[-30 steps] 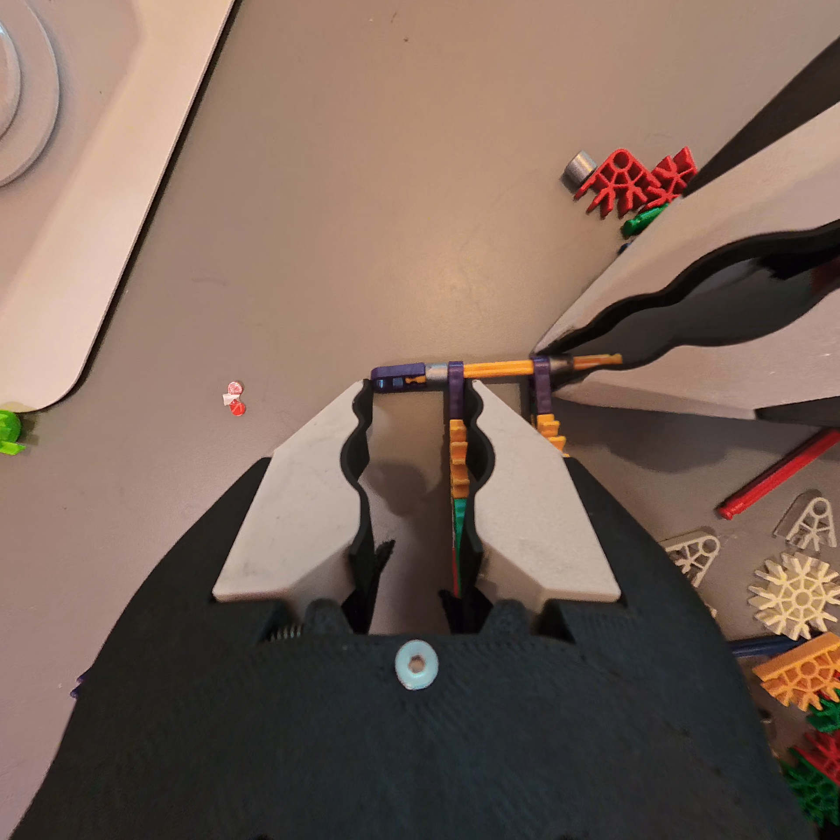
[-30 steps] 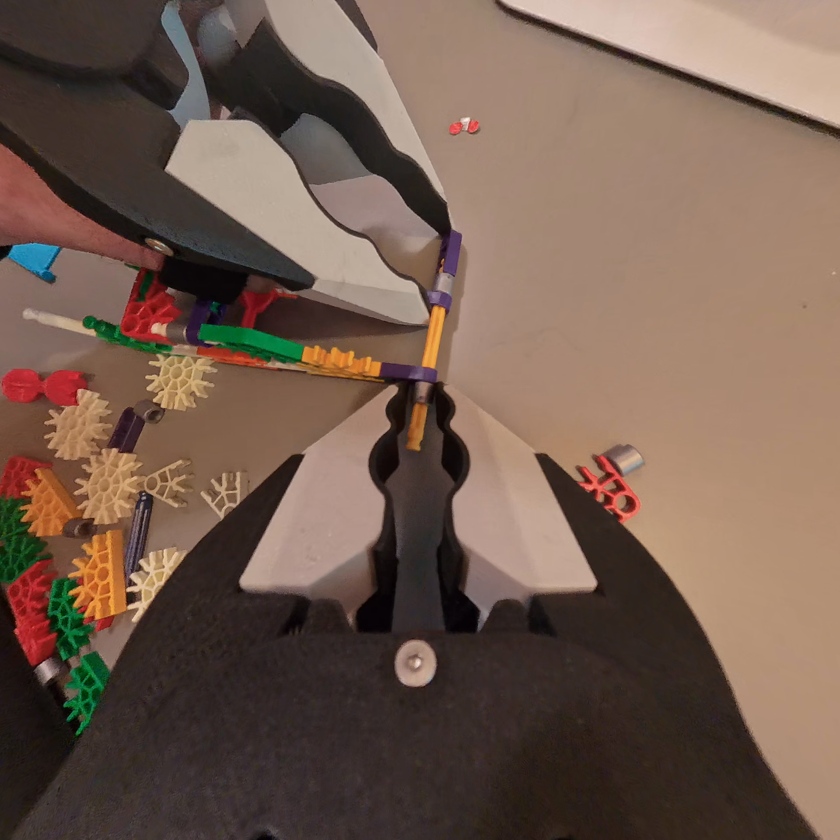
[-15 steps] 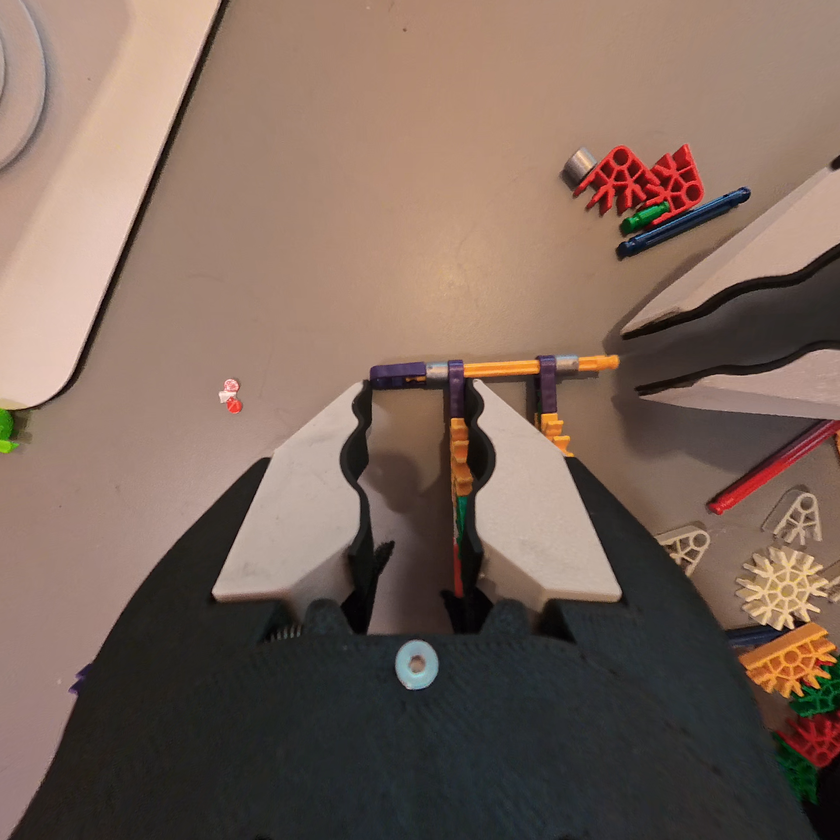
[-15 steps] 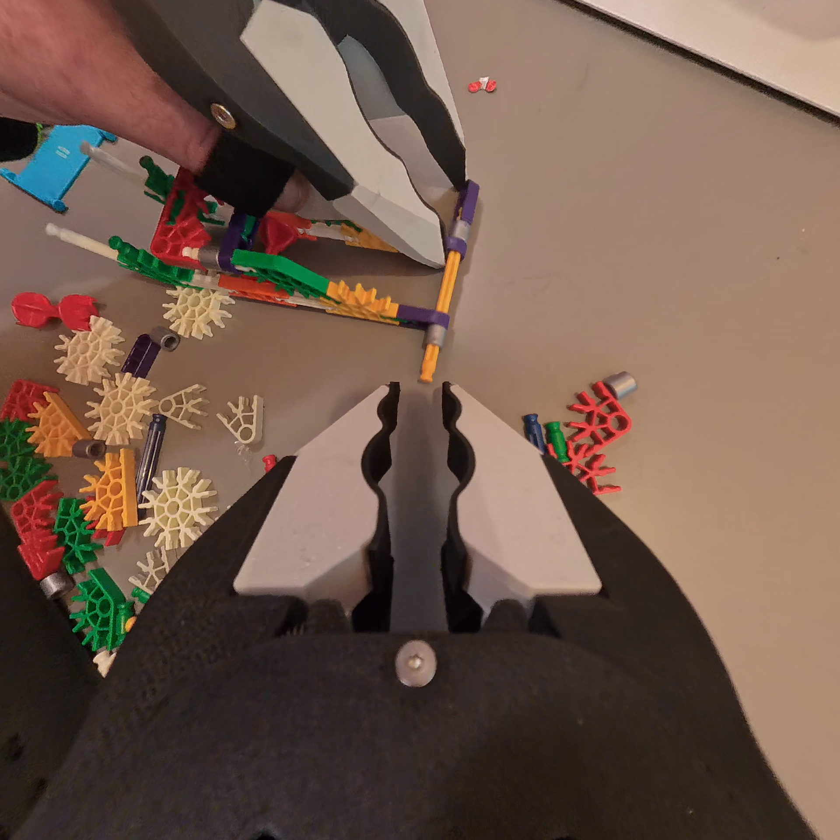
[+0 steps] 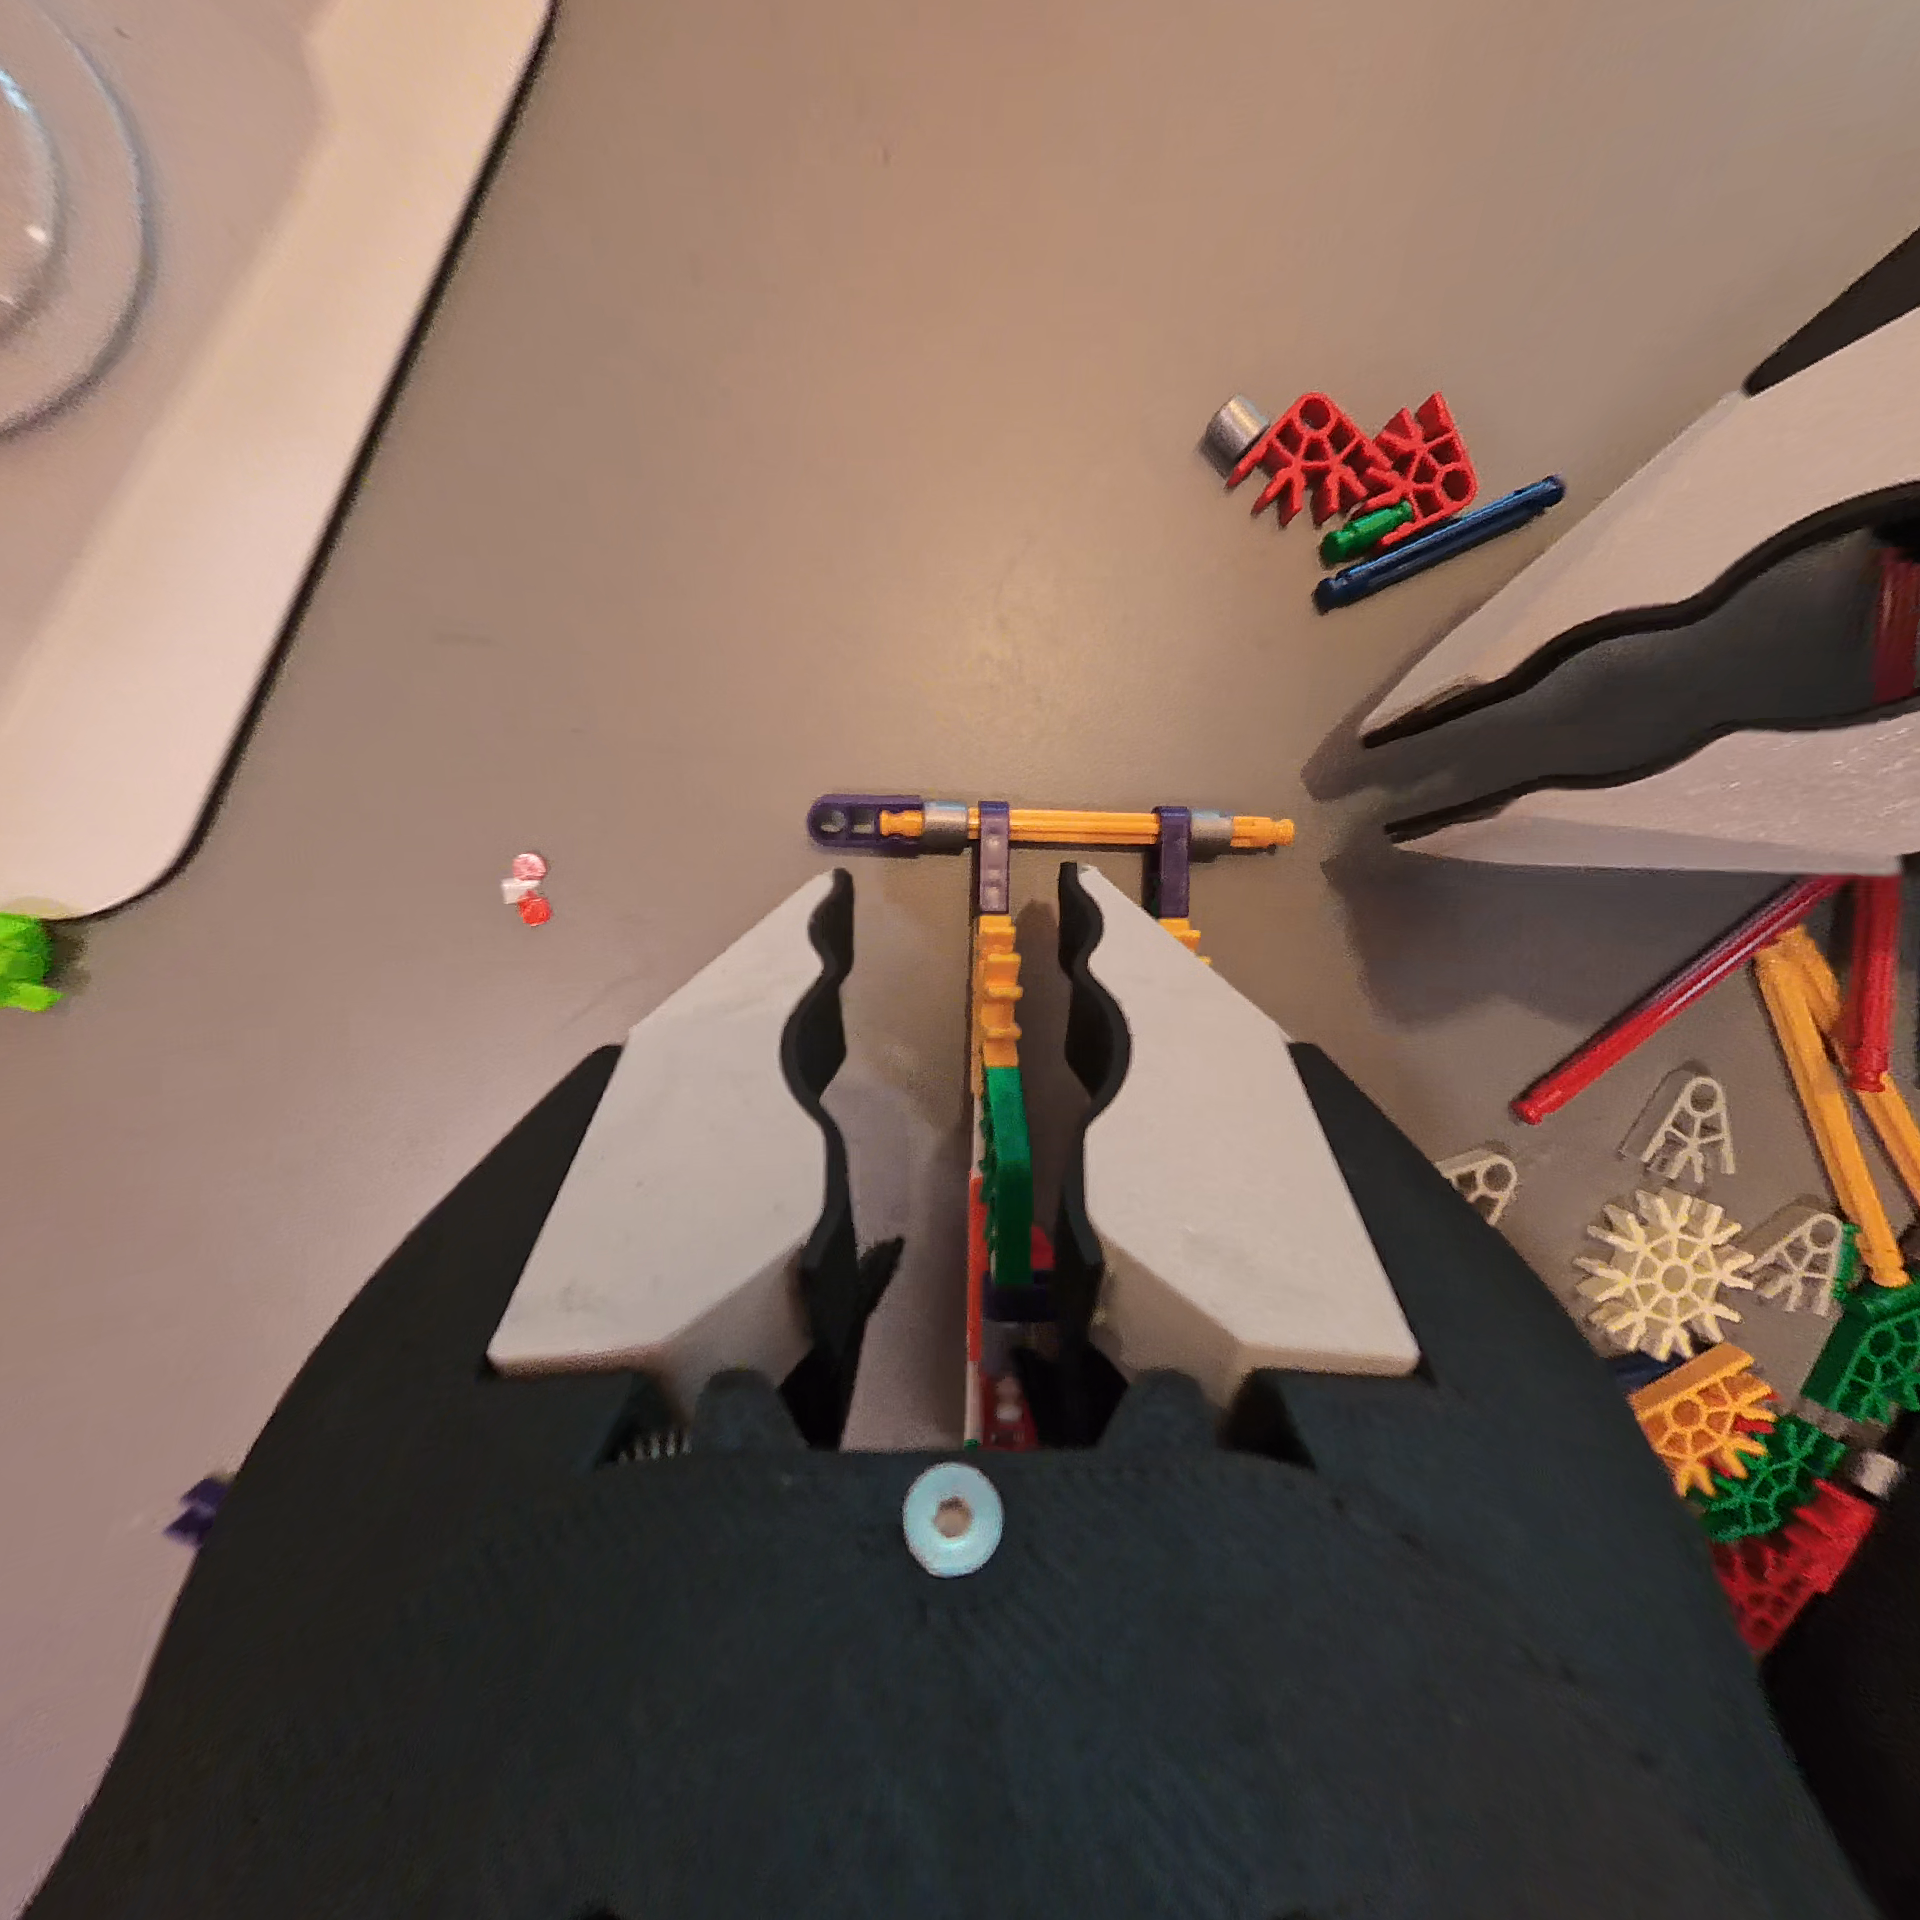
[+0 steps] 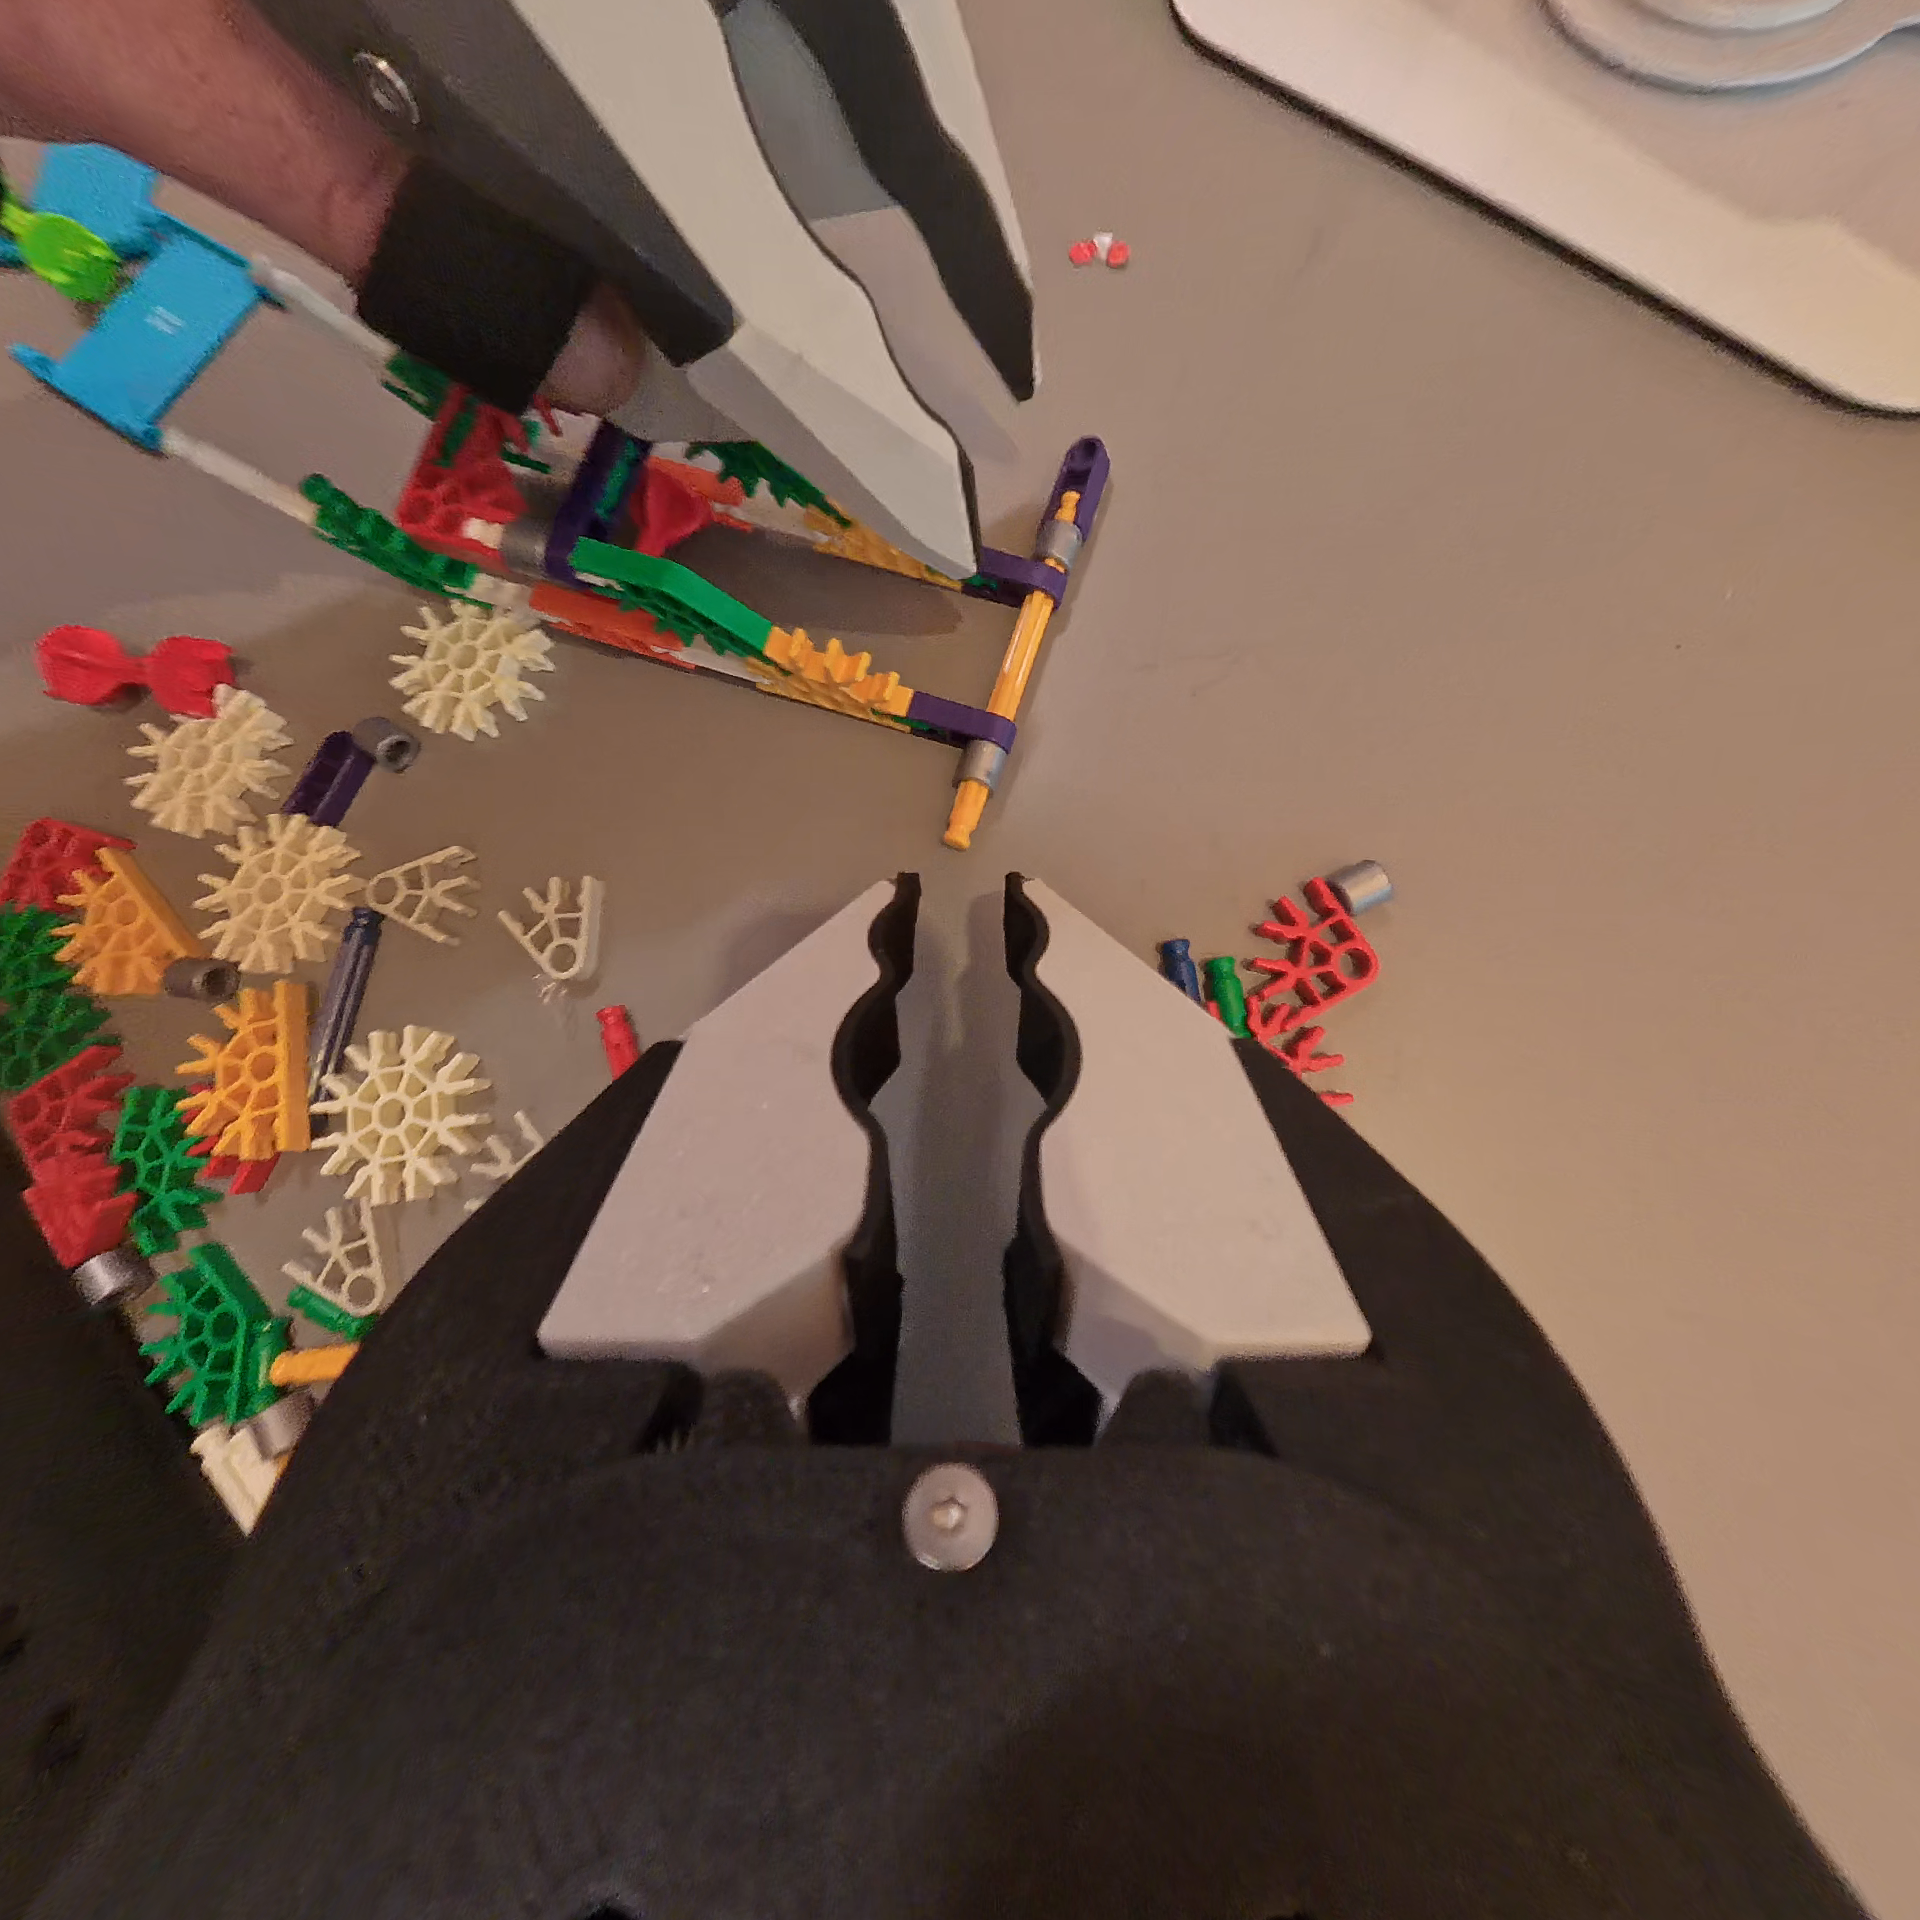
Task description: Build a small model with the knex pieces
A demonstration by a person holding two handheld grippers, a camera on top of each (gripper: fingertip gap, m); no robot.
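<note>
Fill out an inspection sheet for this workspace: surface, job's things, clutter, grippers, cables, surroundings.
Surface: grey-brown tabletop.
Job's things: a built toy assembly of orange, green and purple pieces lies flat; its yellow cross rod carries purple clips and grey spacers.
Clutter: loose white snowflake connectors, red connectors, a blue rod, a blue panel, tiny red bits.
Grippers: left gripper open, straddling one arm of the assembly; right gripper open, empty, just short of the rod's tip.
Cables: nothing seen.
Surroundings: a white tray at the table's far side; a person's hand on the left gripper.
</note>
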